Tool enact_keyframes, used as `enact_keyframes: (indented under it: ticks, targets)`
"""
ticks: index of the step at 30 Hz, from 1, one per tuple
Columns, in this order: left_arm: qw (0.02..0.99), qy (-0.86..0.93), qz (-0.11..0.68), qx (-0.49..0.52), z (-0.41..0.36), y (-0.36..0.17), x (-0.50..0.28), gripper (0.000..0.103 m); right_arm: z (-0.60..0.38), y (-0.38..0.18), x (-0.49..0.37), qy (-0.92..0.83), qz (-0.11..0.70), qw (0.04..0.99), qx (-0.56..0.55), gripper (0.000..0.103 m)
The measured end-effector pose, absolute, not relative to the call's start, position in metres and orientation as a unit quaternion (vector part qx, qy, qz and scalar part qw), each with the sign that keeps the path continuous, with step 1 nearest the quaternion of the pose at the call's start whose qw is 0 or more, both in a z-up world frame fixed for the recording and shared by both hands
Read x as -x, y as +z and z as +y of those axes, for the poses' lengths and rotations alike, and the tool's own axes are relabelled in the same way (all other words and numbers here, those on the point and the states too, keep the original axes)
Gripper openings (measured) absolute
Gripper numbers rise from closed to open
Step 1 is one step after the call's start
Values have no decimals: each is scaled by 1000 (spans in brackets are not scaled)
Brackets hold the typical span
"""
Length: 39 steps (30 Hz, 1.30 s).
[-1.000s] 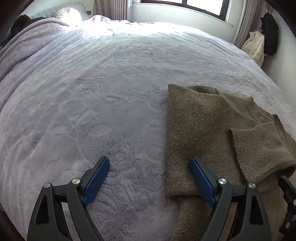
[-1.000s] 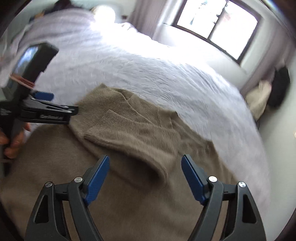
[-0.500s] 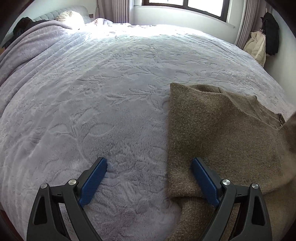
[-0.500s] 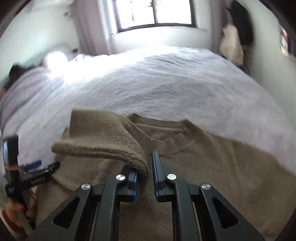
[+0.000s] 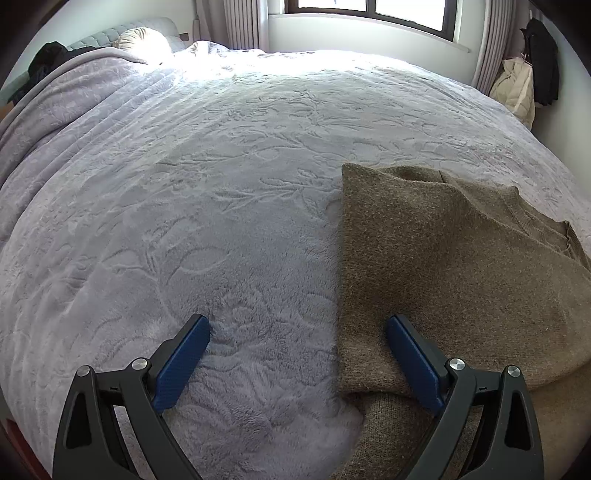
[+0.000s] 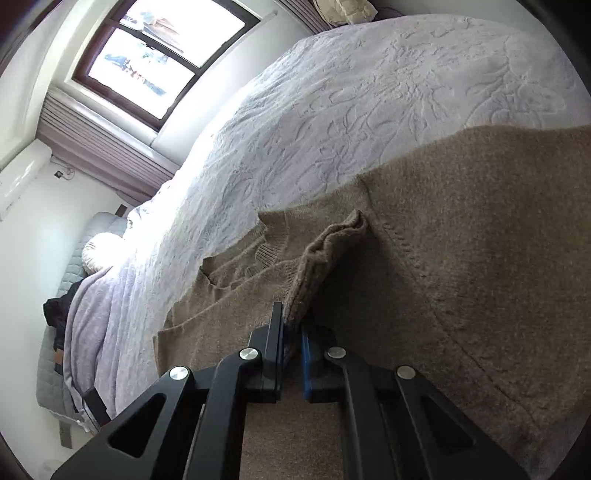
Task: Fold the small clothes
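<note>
A brown knitted sweater (image 5: 443,266) lies on the lilac bedspread (image 5: 184,184), its left side folded in to a straight edge. My left gripper (image 5: 297,321) hovers low over that edge, its jaws opening wide; one finger is above the sweater, the other above the bedspread, and neither pad presses on anything. In the right wrist view my right gripper (image 6: 291,317) is shut on the ribbed cuff of the sweater's sleeve (image 6: 325,251), which rises bunched from the sweater's body (image 6: 480,240). This view is rolled hard to one side.
The bedspread (image 6: 369,92) stretches far beyond the sweater. A pillow (image 5: 142,37) and dark clothing (image 5: 48,59) lie by the headboard. A window (image 5: 369,11) is behind the bed, and a black coat (image 5: 543,66) and pale bag (image 5: 517,85) hang at right.
My right gripper shut on the sleeve cuff that lay across the sweater, rolled over and pulled it away; the sleeve has left the left wrist view. My left gripper's jaws spread wider.
</note>
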<state>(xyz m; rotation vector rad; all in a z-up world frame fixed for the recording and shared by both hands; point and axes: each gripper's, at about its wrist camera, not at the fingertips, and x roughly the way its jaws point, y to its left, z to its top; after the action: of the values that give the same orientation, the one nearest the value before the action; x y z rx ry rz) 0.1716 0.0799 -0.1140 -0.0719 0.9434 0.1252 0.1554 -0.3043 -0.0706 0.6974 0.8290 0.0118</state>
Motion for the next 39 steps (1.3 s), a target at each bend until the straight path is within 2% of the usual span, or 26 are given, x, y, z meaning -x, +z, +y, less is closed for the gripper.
enact_keyframes:
  ticks: [3, 5, 8, 13, 16, 21, 32, 39]
  targets:
    - [887, 64, 455, 35, 81, -114, -172, 102, -311, -88, -155, -38, 432, 848, -303, 8]
    - [887, 64, 456, 34, 81, -112, -172, 102, -322, -97, -145, -28, 424, 842, -332, 7]
    - [885, 65, 462, 14, 79, -105, -171, 102, -324, -87, -128, -26, 418, 848, -324, 15]
    - [889, 43, 456, -26, 69, -82, -152, 102, -324, -68, -98, -5, 418, 860, -292, 20]
    - [892, 17, 449, -44, 56, -68, -134, 102, -324, -62, -78, 5, 419, 861, -288, 27]
    - [889, -27, 450, -80, 21, -56, -99, 102, -310, -60, -49, 23, 418, 861, -288, 48]
    - [863, -111, 480, -114, -55, -65, -27, 102, -291, -66, 3, 56, 423, 857, -289, 49]
    - [857, -110, 487, -126, -78, -73, 3, 102, -287, -74, 32, 72, 422, 853, -298, 49]
